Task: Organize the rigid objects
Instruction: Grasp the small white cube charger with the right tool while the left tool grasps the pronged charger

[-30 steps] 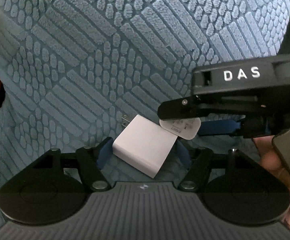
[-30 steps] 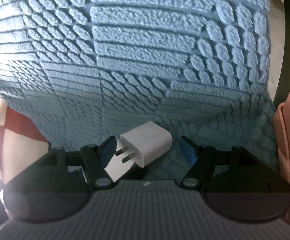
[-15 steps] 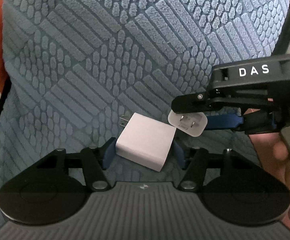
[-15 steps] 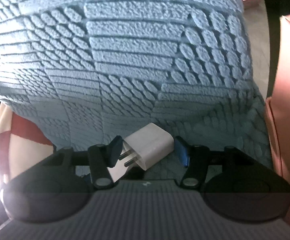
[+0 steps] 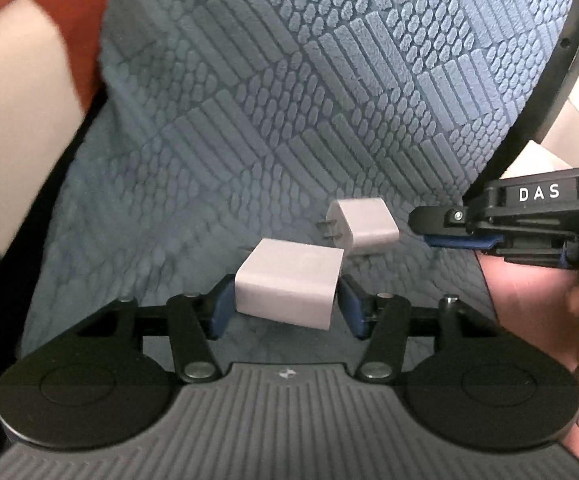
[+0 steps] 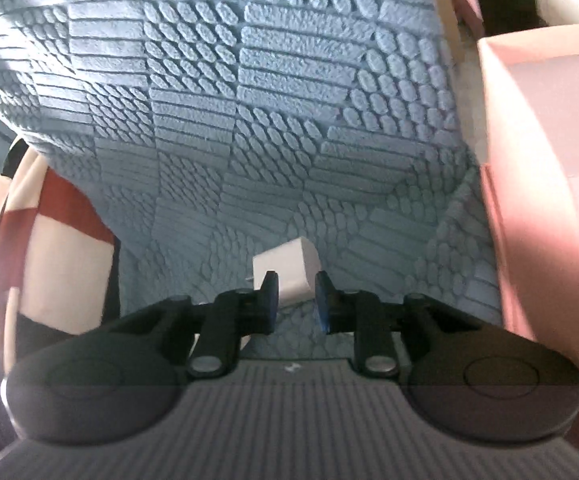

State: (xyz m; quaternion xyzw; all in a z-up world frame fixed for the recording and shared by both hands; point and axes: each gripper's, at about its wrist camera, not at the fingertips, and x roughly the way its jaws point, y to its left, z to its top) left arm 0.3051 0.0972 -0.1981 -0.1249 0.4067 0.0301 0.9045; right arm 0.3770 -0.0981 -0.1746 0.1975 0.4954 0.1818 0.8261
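Gripping 1 light, stiff, slick charger [image 5: 289, 286] by its flat sides, my left gripper [image 5: 287, 304] holds; right gripper [image 6: 292, 296] narrow, probably empty.

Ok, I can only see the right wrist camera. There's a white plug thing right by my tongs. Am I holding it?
Observer: No. The left wrist view shows the small charger lying on the blue mat, with a gap between it and the right tongs.
Child: Is there another plug I can't see?
Observer: Yes. A bigger white charger is clamped in the left tongs, just beside the small one.
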